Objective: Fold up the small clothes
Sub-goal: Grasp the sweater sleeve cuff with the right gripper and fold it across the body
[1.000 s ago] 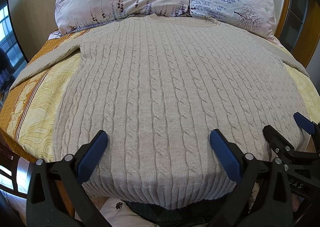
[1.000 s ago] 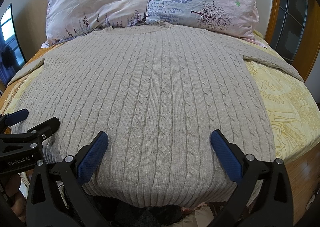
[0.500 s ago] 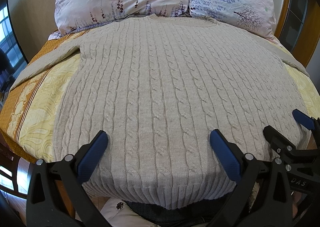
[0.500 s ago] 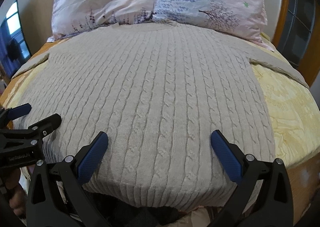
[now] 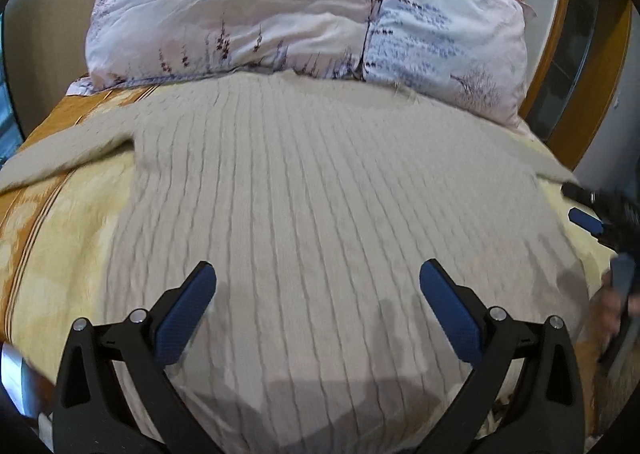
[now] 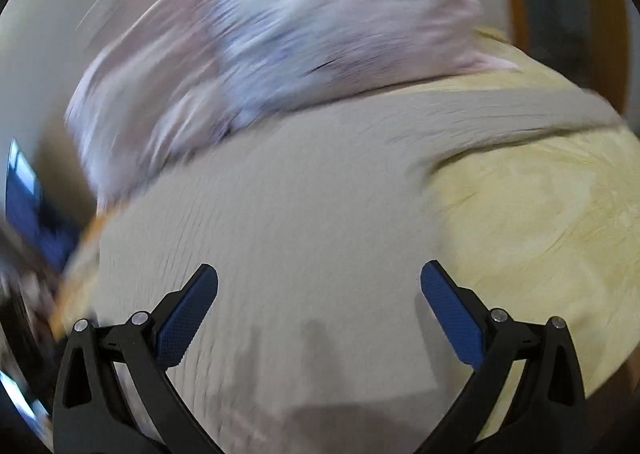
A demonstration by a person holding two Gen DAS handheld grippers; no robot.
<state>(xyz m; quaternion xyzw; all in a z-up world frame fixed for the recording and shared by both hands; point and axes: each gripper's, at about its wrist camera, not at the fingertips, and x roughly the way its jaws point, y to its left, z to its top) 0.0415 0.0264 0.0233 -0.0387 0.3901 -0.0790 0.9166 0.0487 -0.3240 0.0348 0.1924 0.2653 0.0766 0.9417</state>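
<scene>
A beige cable-knit sweater (image 5: 320, 206) lies flat on the bed, collar toward the pillows, sleeves spread to both sides. My left gripper (image 5: 318, 286) is open and empty, low over the sweater's lower middle. My right gripper (image 6: 318, 286) is open and empty over the sweater's (image 6: 280, 214) right side, near its right sleeve (image 6: 520, 110). The right wrist view is blurred by motion. The right gripper also shows at the right edge of the left wrist view (image 5: 600, 214).
Two floral pillows (image 5: 248, 10) lie at the head of the bed behind the collar. A yellow and orange patterned bedspread (image 5: 52, 234) shows on both sides of the sweater. A wooden frame (image 5: 548, 34) stands at the back right.
Both grippers have moved forward over the sweater. The right gripper has swung fast to the right and farther up the bed; its view is now blurred. Both stay open.
</scene>
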